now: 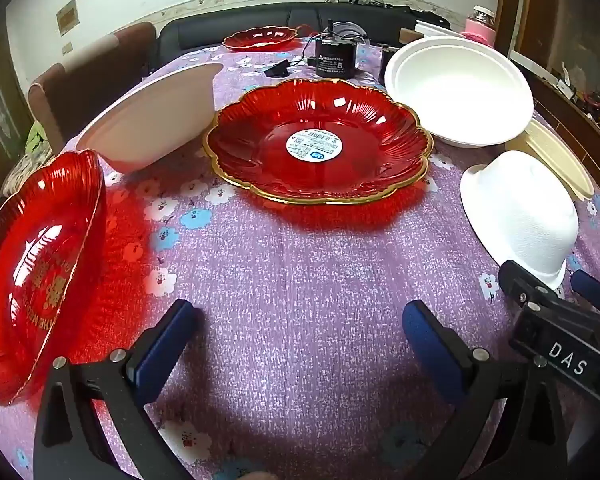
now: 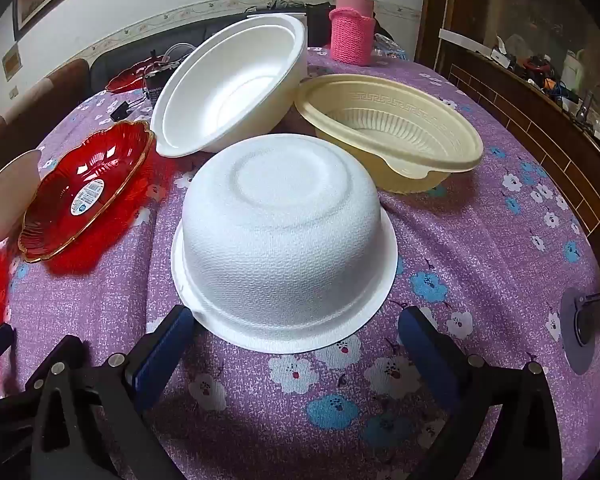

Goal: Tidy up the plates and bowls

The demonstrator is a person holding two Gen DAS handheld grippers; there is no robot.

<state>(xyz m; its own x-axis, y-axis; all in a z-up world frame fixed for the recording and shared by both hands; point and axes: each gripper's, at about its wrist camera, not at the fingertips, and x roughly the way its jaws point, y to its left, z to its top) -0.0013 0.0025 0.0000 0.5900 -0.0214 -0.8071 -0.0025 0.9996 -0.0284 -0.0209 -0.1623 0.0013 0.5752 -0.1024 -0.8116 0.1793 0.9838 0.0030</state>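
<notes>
Right gripper [image 2: 296,332], jaws spread wide, faced the inverted white foam bowl [image 2: 282,240] at 12 o'clock (left gripper [image 1: 300,336] equally wide, empty); pinching its thin rim seemed wiser than spanning its body.

A white bowl [image 2: 284,248] sat upside down at frame center; a red gold-rimmed plate [image 2: 86,190] lay at left.

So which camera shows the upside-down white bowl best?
The right wrist view: the upside-down white bowl sits central, whole base and rim visible, just ahead of the open right claw. The left wrist view shows it only at the right edge, distorted, partly hidden.
</notes>
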